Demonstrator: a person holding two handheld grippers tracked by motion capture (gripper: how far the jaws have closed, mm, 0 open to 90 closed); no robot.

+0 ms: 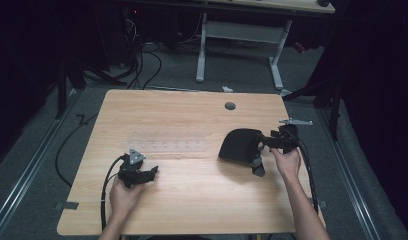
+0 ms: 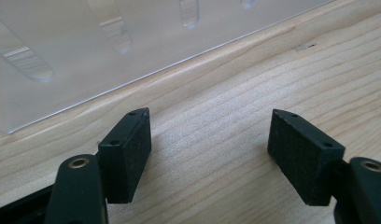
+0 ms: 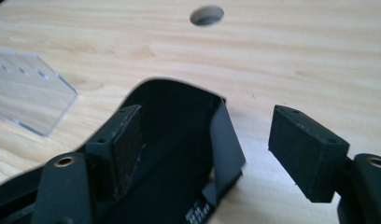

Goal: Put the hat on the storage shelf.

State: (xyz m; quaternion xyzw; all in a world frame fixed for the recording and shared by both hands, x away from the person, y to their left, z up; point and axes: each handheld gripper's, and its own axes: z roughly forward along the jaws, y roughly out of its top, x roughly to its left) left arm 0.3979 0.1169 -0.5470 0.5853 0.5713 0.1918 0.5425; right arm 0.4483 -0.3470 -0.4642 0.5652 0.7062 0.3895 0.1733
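Two tools rest at my worktop (image 1: 192, 200). My right tool (image 1: 262, 142), jaws wide, straddles the edge of a black fabric pouch (image 1: 238, 145) lying right of centre; it looks light, floppy, best pinched at its rim. My left tool (image 1: 153, 172) gapes, holding nothing, near a clear acrylic rack (image 1: 167, 147).

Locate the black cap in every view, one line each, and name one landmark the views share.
High view: the black cap lies right of the table's centre, just left of the right gripper.
Left gripper view: not in it.
Right gripper view: bottom centre, between the open jaws, nearer the left pad.
Shared landmark: the clear plastic rack on the wooden table.
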